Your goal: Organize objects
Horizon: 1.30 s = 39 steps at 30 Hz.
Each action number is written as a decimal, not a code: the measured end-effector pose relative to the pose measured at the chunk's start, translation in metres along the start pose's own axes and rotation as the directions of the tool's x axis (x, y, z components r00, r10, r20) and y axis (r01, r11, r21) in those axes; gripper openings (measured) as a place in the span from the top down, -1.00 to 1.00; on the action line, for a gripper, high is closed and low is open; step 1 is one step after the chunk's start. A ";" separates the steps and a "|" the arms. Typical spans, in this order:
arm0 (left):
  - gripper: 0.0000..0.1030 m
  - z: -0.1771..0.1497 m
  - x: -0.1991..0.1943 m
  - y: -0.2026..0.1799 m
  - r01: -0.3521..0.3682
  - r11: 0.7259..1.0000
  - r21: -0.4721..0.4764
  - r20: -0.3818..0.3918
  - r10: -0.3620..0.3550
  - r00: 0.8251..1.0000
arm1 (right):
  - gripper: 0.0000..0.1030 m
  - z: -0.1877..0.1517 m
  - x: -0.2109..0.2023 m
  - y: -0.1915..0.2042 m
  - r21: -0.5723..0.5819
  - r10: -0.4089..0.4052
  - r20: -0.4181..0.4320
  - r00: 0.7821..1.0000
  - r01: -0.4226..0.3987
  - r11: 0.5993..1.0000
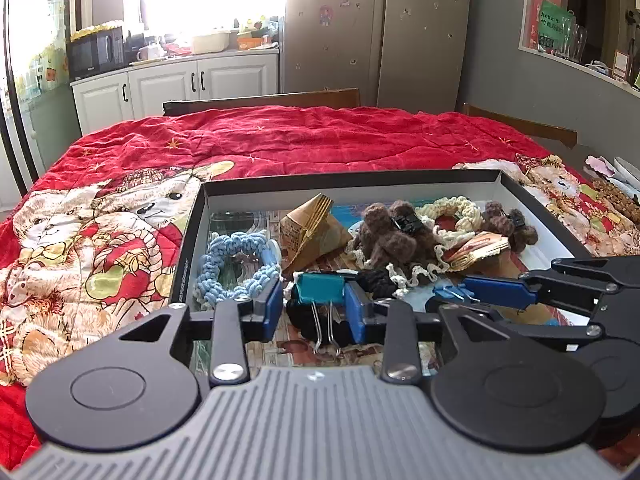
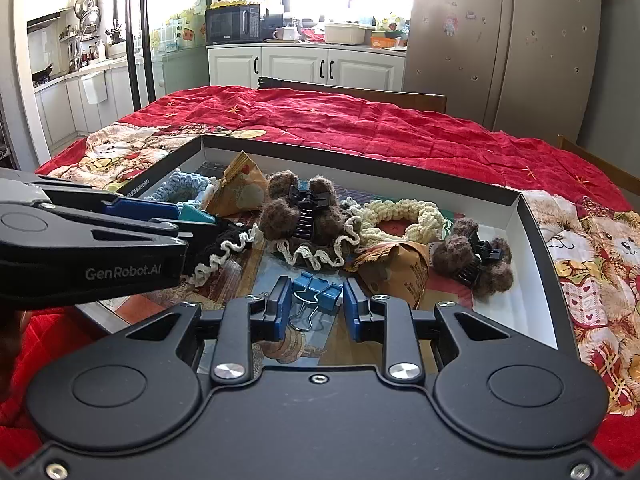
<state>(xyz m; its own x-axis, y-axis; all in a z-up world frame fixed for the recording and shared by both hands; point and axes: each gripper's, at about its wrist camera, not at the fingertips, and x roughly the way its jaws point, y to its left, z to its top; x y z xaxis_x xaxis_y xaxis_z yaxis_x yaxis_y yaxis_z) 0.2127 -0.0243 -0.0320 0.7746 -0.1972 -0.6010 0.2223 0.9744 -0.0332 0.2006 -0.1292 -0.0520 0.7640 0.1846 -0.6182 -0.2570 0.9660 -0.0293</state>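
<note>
Inside a shallow black-rimmed cardboard box, the left gripper brackets a teal metal binder clip, fingers parted; the right gripper, fingers likewise parted, brackets a blue metal binder clip.

I see the box lying on the quilt, holding two binder clips nearest me, scrunchies and hair claws behind, a chair beyond.
</note>
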 end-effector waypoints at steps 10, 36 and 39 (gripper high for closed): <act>-0.23 0.001 -0.006 0.000 0.000 1.000 -0.004 0.014 0.000 1.000 | 0.33 0.000 -0.005 0.000 0.004 -0.003 0.020 1.000 0.003 1.000; -0.70 0.004 -0.048 0.000 0.001 1.000 -0.021 0.082 0.001 0.997 | 0.16 0.003 -0.046 -0.007 0.036 -0.020 0.092 0.996 0.017 0.999; -0.74 0.003 -0.057 0.001 -0.005 1.000 -0.025 0.092 0.007 0.996 | 0.07 0.004 -0.059 -0.007 0.037 -0.027 0.111 0.993 0.024 0.999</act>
<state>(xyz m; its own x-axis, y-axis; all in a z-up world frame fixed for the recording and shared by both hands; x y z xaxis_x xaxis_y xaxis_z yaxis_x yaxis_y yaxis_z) 0.1703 -0.0124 0.0044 0.8273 -0.1991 -0.5254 0.2036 0.9778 -0.0500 0.1596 -0.1464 -0.0127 0.8319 0.1770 -0.5259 -0.2171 0.9760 -0.0149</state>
